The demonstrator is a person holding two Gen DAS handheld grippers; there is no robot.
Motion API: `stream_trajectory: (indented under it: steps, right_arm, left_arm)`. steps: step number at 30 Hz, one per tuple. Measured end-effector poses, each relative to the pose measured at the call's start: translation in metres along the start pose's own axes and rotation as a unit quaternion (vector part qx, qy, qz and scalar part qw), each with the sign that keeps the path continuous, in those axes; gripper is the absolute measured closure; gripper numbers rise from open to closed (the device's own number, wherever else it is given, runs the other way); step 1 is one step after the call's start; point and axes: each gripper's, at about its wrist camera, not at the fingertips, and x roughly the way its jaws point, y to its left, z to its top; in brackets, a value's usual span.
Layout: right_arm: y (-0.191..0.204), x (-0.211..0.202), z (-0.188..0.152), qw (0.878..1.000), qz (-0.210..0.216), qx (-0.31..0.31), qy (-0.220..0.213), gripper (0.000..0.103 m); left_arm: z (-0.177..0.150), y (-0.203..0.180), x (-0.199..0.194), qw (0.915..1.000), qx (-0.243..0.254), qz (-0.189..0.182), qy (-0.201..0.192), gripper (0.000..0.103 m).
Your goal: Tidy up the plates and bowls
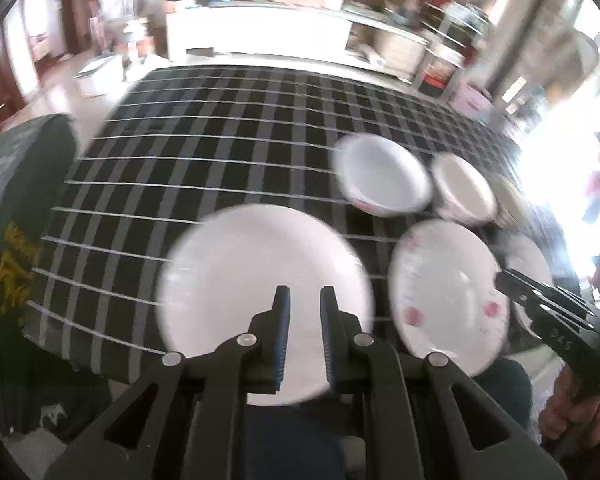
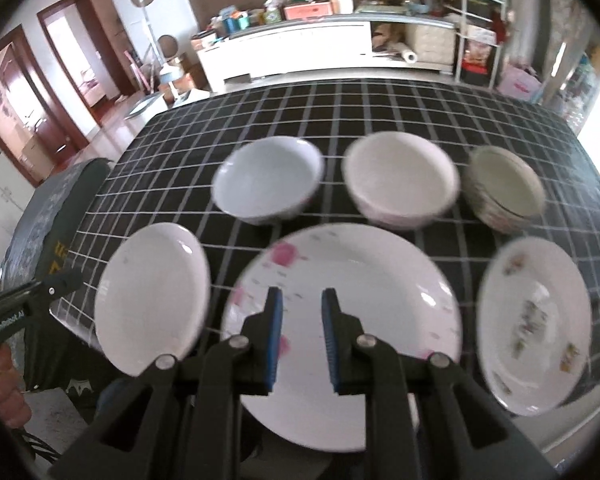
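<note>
My left gripper (image 1: 304, 294) and right gripper (image 2: 302, 296), fingers slightly parted and empty, hover above three plates and three bowls on the checked tabletop (image 2: 380, 100).

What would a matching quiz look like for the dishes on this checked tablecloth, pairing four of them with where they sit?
Things:
1. pink-flowered plate
2. plain white plate
3. greenish bowl
4. pale blue bowl

Places, in the right wrist view:
A. back row, far right
B. front row, far left
C. back row, far left
D. front row, middle

Pairs: 1-D, 2-B, 3-A, 4-C
</note>
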Motion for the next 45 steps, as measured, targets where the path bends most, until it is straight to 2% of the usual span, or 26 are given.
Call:
stream_trajectory:
  steps: [4, 7, 16, 29, 35, 38, 42, 45]
  right_arm:
    - [-0.026, -0.007, -0.014, 1.000, -0.012, 0.015, -0.002, 0.079]
    - [-0.045, -0.008, -0.021, 0.999, -0.018, 0.034, -0.001, 0.079]
    - [-0.084, 0.009, -0.023, 0.998, -0.020, 0.063, 0.012, 0.079]
    - [-0.097, 0.035, -0.024, 0.997, -0.021, 0.069, 0.031, 0.079]
    - [-0.098, 0.051, -0.023, 0.995, -0.017, 0.078, 0.051, 0.080]
    - [-0.095, 0.052, -0.023, 0.995, -0.028, 0.083, 0.054, 0.084]
    - [-0.084, 0.052, -0.025, 0.992, -0.071, 0.083, 0.058, 0.083]
    - [-0.084, 0.051, -0.027, 0.992, -0.076, 0.088, 0.056, 0.082]
  left_arm:
    - [-0.006, -0.039, 0.018, 0.9983, 0.042, -0.032, 0.024, 0.090]
    - [-0.007, -0.054, 0.034, 0.9968, 0.055, -0.041, 0.042, 0.090]
    - [-0.006, -0.064, 0.075, 0.9950, 0.063, -0.021, 0.074, 0.090]
    - [-0.005, -0.073, 0.105, 0.9920, 0.082, -0.017, 0.095, 0.090]
    - [-0.006, -0.067, 0.107, 0.9929, 0.071, -0.021, 0.093, 0.093]
    - [-0.008, -0.068, 0.108, 0.9931, 0.075, -0.018, 0.088, 0.093]
    - [-0.008, -0.071, 0.111, 0.9932, 0.074, -0.014, 0.089, 0.093]
    - [-0.007, -0.075, 0.112, 0.9925, 0.081, -0.007, 0.091, 0.092]
